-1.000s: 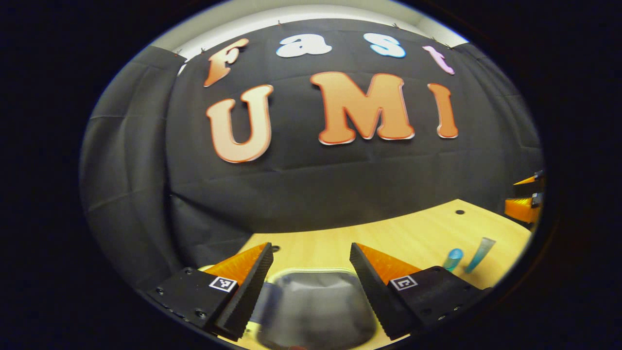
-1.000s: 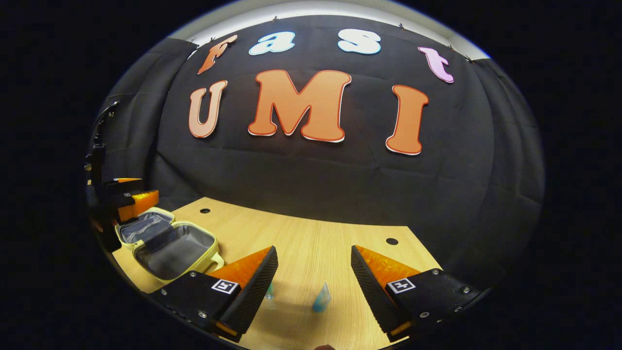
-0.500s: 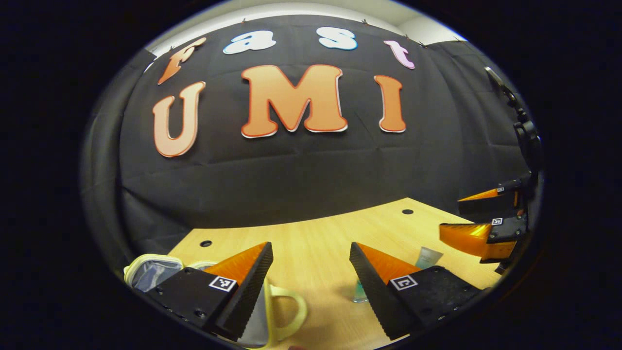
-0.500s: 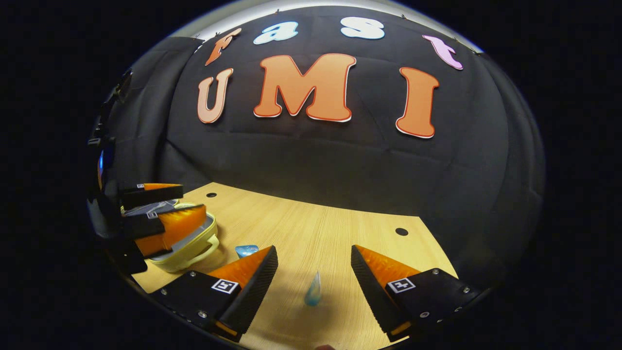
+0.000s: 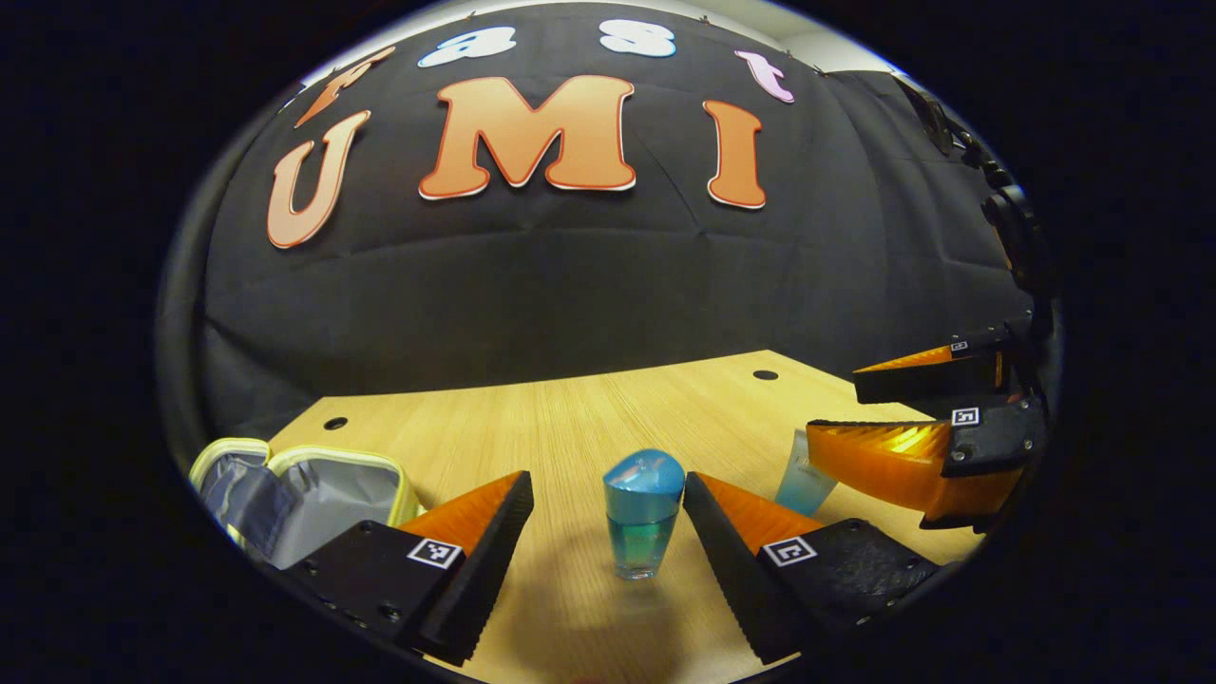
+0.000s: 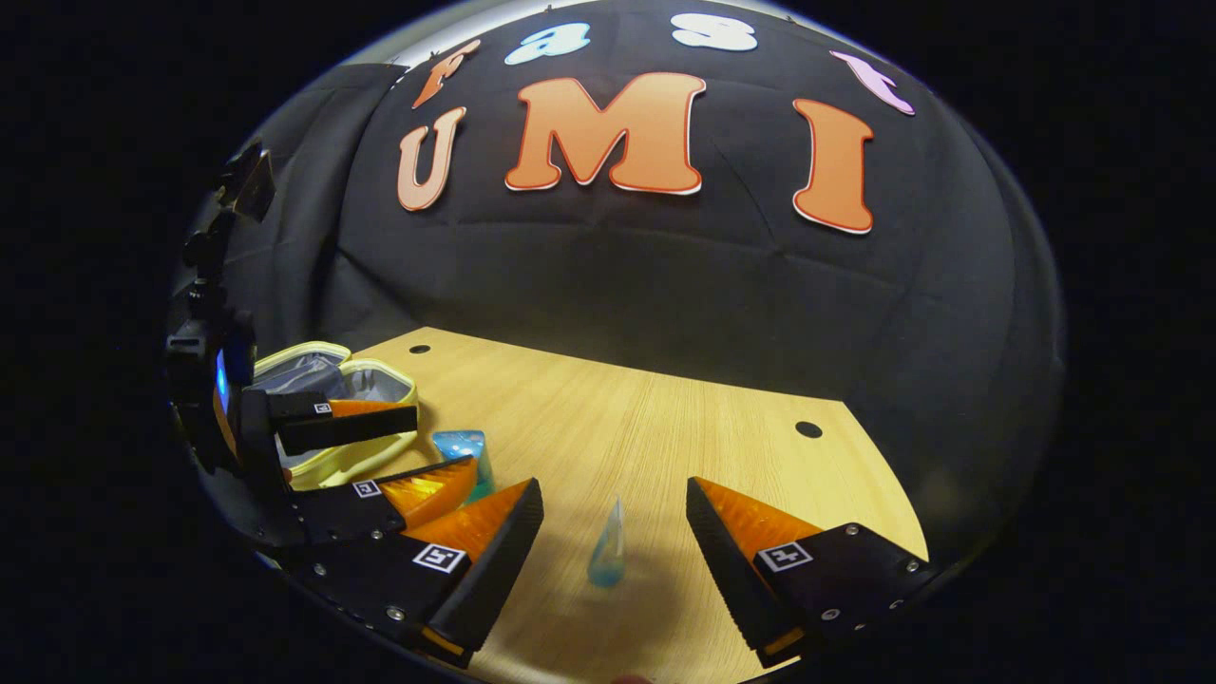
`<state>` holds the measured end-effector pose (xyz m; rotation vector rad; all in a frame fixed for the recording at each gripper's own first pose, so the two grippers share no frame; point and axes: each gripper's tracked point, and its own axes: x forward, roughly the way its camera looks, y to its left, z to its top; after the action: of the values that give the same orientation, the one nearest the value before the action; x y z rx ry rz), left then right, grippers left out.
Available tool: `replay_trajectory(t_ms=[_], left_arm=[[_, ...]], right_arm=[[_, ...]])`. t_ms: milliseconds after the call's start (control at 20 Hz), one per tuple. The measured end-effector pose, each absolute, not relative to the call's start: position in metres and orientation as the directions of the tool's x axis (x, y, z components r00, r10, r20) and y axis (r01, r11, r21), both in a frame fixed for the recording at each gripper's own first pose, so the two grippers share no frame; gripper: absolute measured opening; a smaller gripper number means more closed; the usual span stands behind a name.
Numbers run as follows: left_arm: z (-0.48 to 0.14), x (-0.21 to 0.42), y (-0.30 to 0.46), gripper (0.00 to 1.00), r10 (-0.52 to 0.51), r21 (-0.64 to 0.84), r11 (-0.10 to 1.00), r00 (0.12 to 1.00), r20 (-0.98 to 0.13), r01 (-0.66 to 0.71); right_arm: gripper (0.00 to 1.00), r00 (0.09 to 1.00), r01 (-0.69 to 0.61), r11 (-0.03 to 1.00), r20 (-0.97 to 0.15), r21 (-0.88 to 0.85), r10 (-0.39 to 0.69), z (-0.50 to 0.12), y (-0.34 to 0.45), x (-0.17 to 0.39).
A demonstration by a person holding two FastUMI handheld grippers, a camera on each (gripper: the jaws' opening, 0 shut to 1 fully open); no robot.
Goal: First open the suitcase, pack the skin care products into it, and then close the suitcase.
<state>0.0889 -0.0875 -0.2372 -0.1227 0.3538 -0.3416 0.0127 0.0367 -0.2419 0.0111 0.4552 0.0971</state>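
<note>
Swinging both grippers off the suitcase and onto the products, we now have the left gripper lined up on the blue bottle, which stands upright on the table at the lower middle of the left gripper view, between our spread fingers and close to the right one, though we cannot tell if it touches. A second ago this view looked down into the suitcase; now the suitcase sits open at the lower left, its grey lining bare, so we judge the opening step done and the packing step just begun. In the right gripper view the right gripper is released too, its fingers wide on either side of the small blue tube, which stands on its cap at the lower middle and has come nearer to centre than it was half a second ago. That same view shows the suitcase at the left edge, with the left gripper in front of it around the bottle. From the left gripper view, the right gripper hangs at the right edge over the tube. Neither product is grasped yet; we judge that the next move calls for closing on each one without tipping it.
</note>
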Motion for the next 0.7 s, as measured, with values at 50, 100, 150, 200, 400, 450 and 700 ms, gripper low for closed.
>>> replay_trajectory(t_ms=[50, 100, 150, 200, 400, 450, 700], left_arm=[[-0.249, 0.09, -0.093, 0.99, -0.347, -0.169, 0.937, 0.878, -0.33, 0.306], [-0.257, 0.092, -0.096, 0.99, -0.346, -0.165, 0.938, 0.872, -0.346, 0.306], [-0.266, 0.093, -0.1, 0.99, -0.346, -0.169, 0.937, 0.869, -0.353, 0.304], [-0.274, 0.094, -0.102, 0.99, -0.346, -0.174, 0.937, 0.865, -0.362, 0.302], [-0.304, 0.085, -0.114, 0.99, -0.348, -0.186, 0.937, 0.846, -0.404, 0.297], [-0.304, 0.086, -0.117, 0.97, -0.346, -0.186, 0.937, 0.848, -0.401, 0.295], [-0.313, 0.093, -0.127, 0.59, -0.366, -0.18, 0.93, 0.829, -0.422, 0.32]], right_arm=[[0.96, 0.891, -0.09, 0.995, -0.443, 0.04, 0.098, -0.25, 0.036, 0.013], [0.96, 0.888, -0.09, 0.995, -0.449, 0.047, 0.102, -0.259, 0.037, 0.014], [0.96, 0.882, -0.091, 0.995, -0.459, 0.05, 0.104, -0.267, 0.037, 0.014], [0.96, 0.881, -0.095, 0.994, -0.461, 0.054, 0.109, -0.274, 0.036, 0.015], [0.96, 0.87, -0.101, 0.993, -0.48, 0.06, 0.118, -0.3, 0.035, 0.018], [0.96, 0.866, -0.102, 0.993, -0.486, 0.067, 0.122, -0.304, 0.035, 0.018], [0.96, 0.841, -0.12, 0.99, -0.521, 0.081, 0.144, -0.327, 0.041, 0.015]])
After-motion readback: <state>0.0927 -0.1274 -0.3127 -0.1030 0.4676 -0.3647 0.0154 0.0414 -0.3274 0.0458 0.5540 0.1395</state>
